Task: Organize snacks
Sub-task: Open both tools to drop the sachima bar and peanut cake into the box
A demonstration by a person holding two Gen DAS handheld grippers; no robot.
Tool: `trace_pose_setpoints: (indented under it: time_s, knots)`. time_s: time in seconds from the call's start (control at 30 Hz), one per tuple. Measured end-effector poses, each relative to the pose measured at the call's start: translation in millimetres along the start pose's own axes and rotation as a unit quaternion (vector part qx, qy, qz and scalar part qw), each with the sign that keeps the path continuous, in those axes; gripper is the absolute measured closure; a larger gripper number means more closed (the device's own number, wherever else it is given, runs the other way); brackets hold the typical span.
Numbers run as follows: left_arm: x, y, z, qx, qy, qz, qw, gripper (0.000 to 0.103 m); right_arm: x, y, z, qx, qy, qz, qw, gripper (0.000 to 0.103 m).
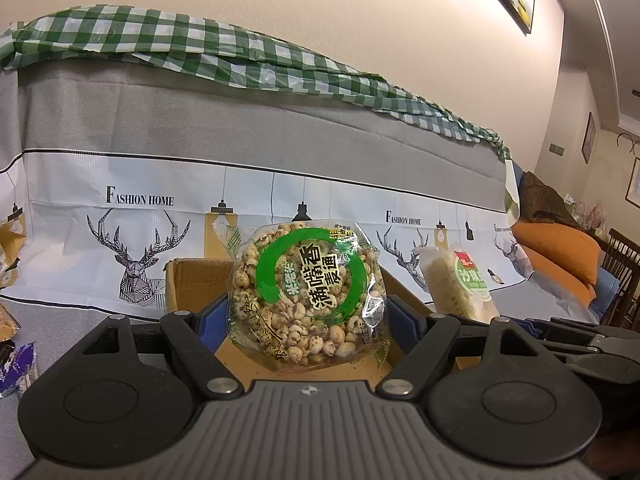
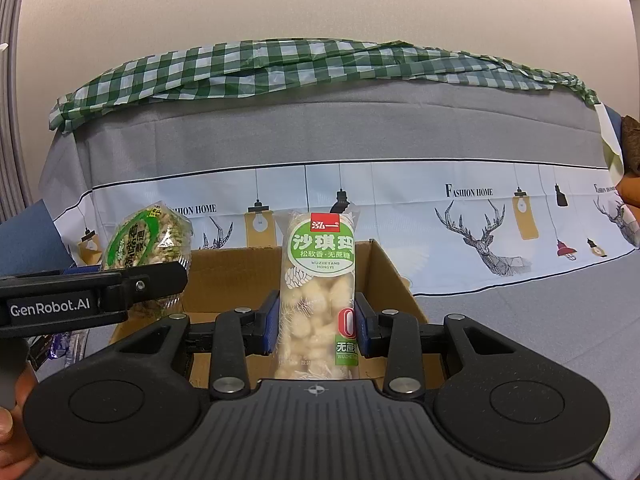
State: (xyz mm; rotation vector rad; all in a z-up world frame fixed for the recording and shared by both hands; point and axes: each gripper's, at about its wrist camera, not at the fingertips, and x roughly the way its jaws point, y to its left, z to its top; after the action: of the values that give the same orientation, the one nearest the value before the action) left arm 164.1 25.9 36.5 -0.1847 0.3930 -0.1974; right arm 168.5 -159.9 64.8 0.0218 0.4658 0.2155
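grey deer-print cloth [image 2: 480, 280] (beige wall [image 2: 320, 8])

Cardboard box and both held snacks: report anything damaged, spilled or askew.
Nothing stands out. Round puffed-grain pack sits sealed in the left gripper, tall sachima pack upright in the right gripper, both over the cardboard box.

Black grippers [image 2: 316, 320], blue pads [image 2: 271, 322], silver screws

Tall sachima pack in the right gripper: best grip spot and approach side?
Take the sachima pack at its lower-middle body, the fingers pressing its two long sides, coming in level from the front. It stands upright above the cardboard box, tall and narrow, so its width fits the gap; the crimped top looks too floppy to hold.
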Motion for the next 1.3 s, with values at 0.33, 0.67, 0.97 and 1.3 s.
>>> trace_pose_setpoints:
  time_s: [0.33,0.67,0.97,1.3]
  knots:
    - [0,1,0,-0.008,0.002,0.006,1.0000,0.012,4,-1,-1,0.001,0.009,-0.011,1.000,0.036]
    - [-19,16,-1,-0.004,-0.011,-0.022,0.9997,0.049,3,0,0,0.023,0.010,-0.011,1.000,0.036]
    - [-61,53,-5,0.003,0.030,0.007,0.9995,0.068,-2,27,-4,0.033,0.008,0.037,0.999,0.075]
    - [-94,128,-27,0.085,0.111,0.172,0.9750,0.068,-18,90,-14,-0.005,0.002,0.117,0.993,0.076]
